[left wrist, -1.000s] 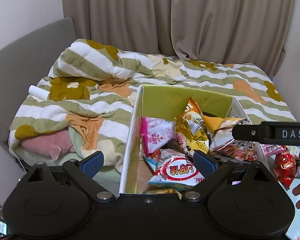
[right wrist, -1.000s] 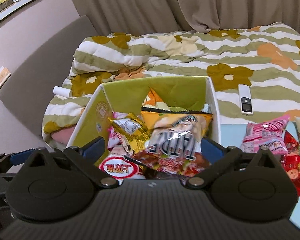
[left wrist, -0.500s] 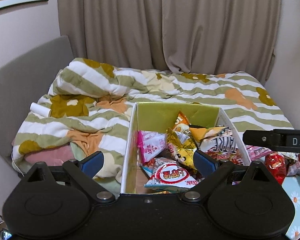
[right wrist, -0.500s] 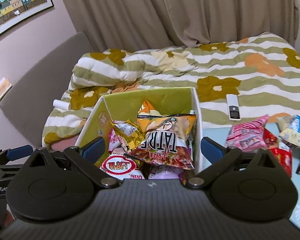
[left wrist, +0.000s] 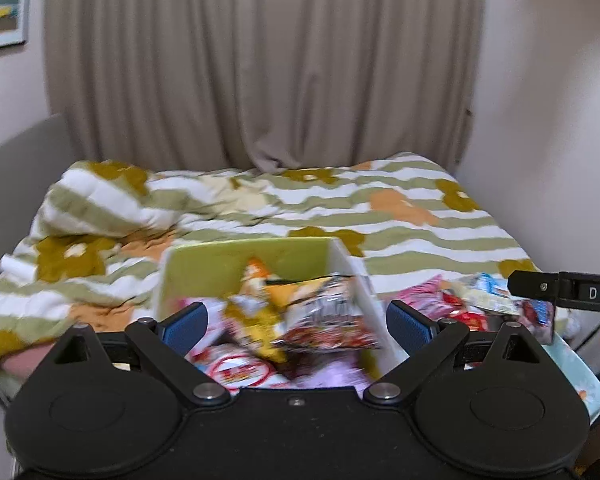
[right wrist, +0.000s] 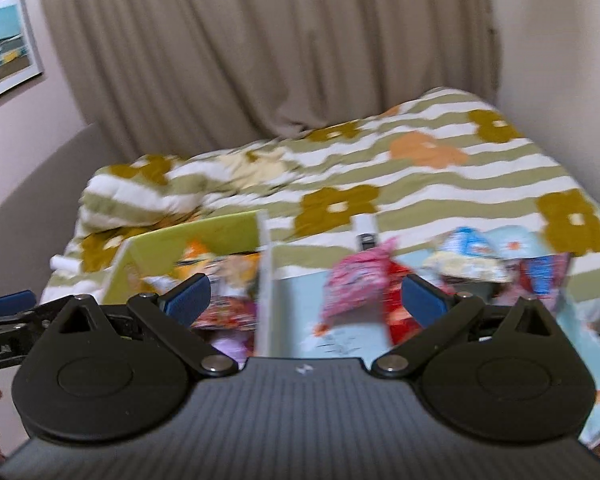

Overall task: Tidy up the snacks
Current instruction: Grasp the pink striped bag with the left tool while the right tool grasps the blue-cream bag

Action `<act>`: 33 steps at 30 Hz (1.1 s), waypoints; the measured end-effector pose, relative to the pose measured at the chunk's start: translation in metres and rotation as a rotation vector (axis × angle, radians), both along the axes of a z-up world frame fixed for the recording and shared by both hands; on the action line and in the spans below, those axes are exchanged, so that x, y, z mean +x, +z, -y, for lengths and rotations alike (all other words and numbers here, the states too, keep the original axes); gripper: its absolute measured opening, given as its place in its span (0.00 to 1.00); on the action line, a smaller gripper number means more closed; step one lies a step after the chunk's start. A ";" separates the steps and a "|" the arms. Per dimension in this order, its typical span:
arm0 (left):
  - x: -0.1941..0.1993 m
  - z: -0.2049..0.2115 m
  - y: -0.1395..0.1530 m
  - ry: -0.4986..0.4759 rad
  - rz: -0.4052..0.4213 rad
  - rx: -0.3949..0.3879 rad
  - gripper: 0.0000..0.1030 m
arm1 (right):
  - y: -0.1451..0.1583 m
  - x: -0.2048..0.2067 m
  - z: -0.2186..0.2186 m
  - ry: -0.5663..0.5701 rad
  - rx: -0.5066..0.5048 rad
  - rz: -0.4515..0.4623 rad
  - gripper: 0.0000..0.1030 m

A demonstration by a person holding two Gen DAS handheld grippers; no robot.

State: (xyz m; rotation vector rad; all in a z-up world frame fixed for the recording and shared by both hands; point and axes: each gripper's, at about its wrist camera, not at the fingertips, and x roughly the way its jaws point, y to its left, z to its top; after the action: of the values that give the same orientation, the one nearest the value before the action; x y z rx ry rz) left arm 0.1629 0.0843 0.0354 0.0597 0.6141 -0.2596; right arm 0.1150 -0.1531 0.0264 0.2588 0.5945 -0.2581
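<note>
Both tongs (left wrist: 298, 326) (right wrist: 306, 300) agape above box (right wrist: 265, 264) rim.

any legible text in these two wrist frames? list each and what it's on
"DAS": on the black bar of the right gripper, cut off by the left wrist view's edge.
Snack bags in the box: print too blurred to read.
Loose pink snack bag: blurred, unreadable.
Lettering on the left gripper: too blurred.
</note>
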 end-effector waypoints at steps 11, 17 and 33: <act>0.040 0.112 -0.015 -0.104 -0.051 0.018 0.95 | -0.023 -0.009 0.119 -0.135 0.029 -0.065 1.00; 0.075 0.168 -0.039 -0.104 -0.107 0.069 0.95 | -0.034 0.013 0.177 -0.126 0.055 -0.098 1.00; 0.203 0.227 -0.138 0.007 -0.433 0.115 0.95 | -0.118 0.132 0.257 0.045 0.162 -0.296 1.00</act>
State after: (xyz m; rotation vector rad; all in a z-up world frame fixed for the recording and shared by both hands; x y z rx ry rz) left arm 0.3655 -0.1431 -0.1030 0.1132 1.0592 -0.2312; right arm 0.2469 -0.4100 -0.0919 0.3669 0.9147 -0.2063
